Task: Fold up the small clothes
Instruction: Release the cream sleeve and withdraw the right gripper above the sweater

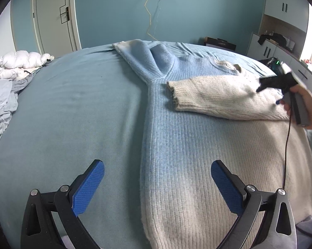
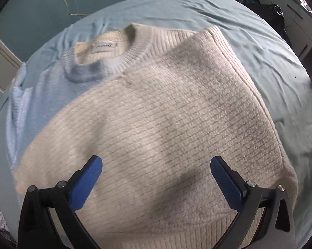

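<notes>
Left gripper (image 1: 157, 184) hovers with jaws spread wide and nothing between them, over the sweater's (image 1: 197, 166) left edge low in the frame. Right gripper (image 2: 156, 179) likewise gapes empty above the cream knit. One cream sleeve (image 1: 218, 97) lies folded across the chest, the blue sleeve (image 1: 143, 60) bunched toward upper centre. All on the blue bedsheet (image 1: 73, 114); rumpled white duvet (image 1: 17, 64) far left, dark bags (image 2: 265, 6) upper right.
</notes>
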The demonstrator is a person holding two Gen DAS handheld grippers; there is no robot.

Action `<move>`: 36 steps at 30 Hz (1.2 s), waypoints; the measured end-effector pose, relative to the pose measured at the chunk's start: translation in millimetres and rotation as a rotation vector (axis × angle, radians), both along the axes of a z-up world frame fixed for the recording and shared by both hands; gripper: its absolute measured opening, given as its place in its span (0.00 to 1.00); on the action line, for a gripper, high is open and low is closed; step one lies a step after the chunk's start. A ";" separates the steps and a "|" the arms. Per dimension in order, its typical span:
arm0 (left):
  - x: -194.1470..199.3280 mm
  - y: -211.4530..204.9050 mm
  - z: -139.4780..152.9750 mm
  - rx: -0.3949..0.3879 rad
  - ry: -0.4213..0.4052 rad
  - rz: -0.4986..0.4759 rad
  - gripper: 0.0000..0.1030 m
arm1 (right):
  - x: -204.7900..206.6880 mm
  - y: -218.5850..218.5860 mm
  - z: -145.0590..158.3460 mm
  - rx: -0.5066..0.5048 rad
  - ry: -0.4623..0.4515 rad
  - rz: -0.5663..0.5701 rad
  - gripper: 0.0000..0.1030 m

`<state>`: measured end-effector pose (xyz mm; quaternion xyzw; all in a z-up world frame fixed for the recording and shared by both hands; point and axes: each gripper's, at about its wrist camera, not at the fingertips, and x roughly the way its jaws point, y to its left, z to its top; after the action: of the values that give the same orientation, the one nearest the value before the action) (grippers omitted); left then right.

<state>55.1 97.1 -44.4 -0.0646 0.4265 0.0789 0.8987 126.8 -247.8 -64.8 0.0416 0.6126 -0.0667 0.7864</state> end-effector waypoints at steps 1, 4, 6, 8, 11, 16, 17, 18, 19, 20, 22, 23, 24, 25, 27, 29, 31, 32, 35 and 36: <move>0.6 -0.2 -1.3 0.000 0.004 0.000 1.00 | -0.6 4.0 -10.8 -0.044 0.011 0.022 0.99; 3.9 0.2 -5.4 0.005 0.015 0.002 1.00 | -12.6 17.7 -4.6 -0.119 -0.085 0.063 0.99; 3.7 1.6 -7.7 0.001 0.020 0.005 1.00 | -17.9 25.7 8.0 -0.118 -0.069 0.066 0.99; 3.2 3.5 -9.2 -0.018 0.024 0.004 1.00 | -32.2 34.9 32.9 -0.028 -0.130 0.081 0.99; 1.9 7.2 -7.8 -0.040 0.022 0.018 1.00 | -71.9 60.8 91.8 0.164 -0.242 0.169 0.99; -2.1 10.4 -3.3 -0.044 0.002 0.043 1.00 | -164.5 81.5 189.6 0.417 -0.347 0.261 0.99; -2.7 10.0 -2.7 -0.040 0.001 0.043 1.00 | -177.2 82.1 205.2 0.476 -0.368 0.268 0.99; -3.0 9.9 -2.0 -0.039 -0.001 0.042 1.00 | -198.2 80.4 229.4 0.546 -0.392 0.269 0.99; -3.9 9.2 -0.6 -0.036 -0.004 0.041 1.00 | -205.2 83.6 247.2 0.593 -0.405 0.266 0.99; -5.1 8.5 0.9 -0.033 -0.009 0.039 1.00 | -208.1 81.6 258.4 0.637 -0.417 0.266 0.99; -7.1 6.9 4.1 -0.025 -0.017 0.036 1.00 | -224.1 76.2 296.6 0.710 -0.441 0.288 0.99; -8.8 5.5 5.8 -0.020 -0.022 0.033 1.00 | -231.6 75.7 314.6 0.726 -0.458 0.322 0.99; -10.4 3.9 7.3 -0.013 -0.027 0.030 1.00 | -240.8 73.4 329.5 0.738 -0.484 0.380 0.99; -10.9 2.5 8.2 -0.007 -0.030 0.029 1.00 | -246.8 72.7 338.0 0.717 -0.507 0.437 0.99; -12.8 -1.5 9.5 0.014 -0.037 0.025 1.00 | -262.4 74.1 340.5 0.613 -0.535 0.473 0.99; -13.2 -4.4 10.1 0.035 -0.037 0.022 1.00 | -274.0 75.3 321.3 0.507 -0.529 0.458 0.99; -14.8 -6.1 10.0 0.047 -0.037 0.019 1.00 | -278.5 78.2 287.2 0.443 -0.491 0.464 0.99; -15.9 -7.2 9.7 0.052 -0.036 0.017 1.00 | -280.5 79.9 271.5 0.395 -0.483 0.460 0.99; -17.9 -7.9 8.2 0.064 -0.027 0.016 1.00 | -287.1 77.0 206.3 0.109 -0.488 0.360 0.99; -18.0 -8.1 7.5 0.068 -0.024 0.017 1.00 | -284.9 71.9 182.6 0.045 -0.465 0.308 0.99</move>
<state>37.1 89.0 -36.8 -0.0387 0.4121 0.1001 0.9048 -158.2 -175.9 117.8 -0.0204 0.4160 0.0787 0.9057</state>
